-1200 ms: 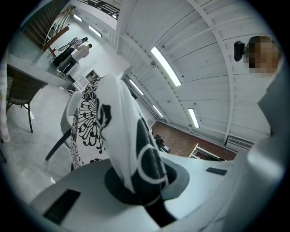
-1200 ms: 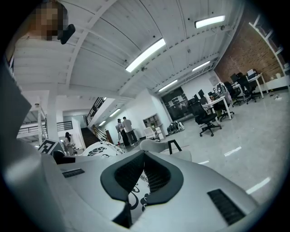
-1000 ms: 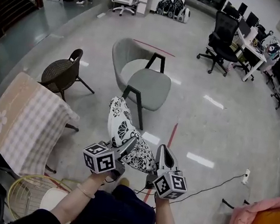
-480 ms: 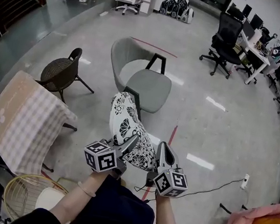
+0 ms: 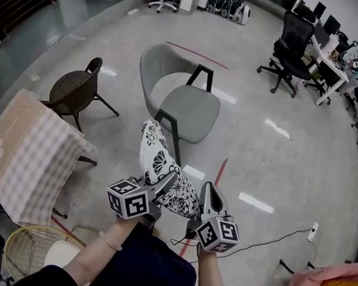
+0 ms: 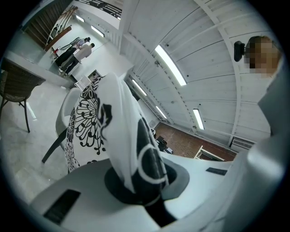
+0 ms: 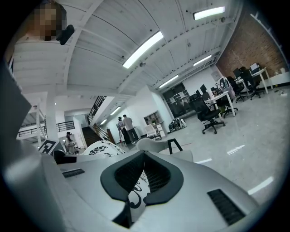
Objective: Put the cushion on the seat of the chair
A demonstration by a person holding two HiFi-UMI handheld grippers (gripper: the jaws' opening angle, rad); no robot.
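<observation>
The black-and-white patterned cushion hangs in the lower middle of the head view, above the floor and just short of the grey chair, whose seat at frame centre is bare. The left claw is clenched on the cushion's near left edge, and the right claw is clenched on its near right corner. A dark wicker chair stands at the left.

A dark wicker chair is standing near a checked cloth; a black office chair is standing far right.
</observation>
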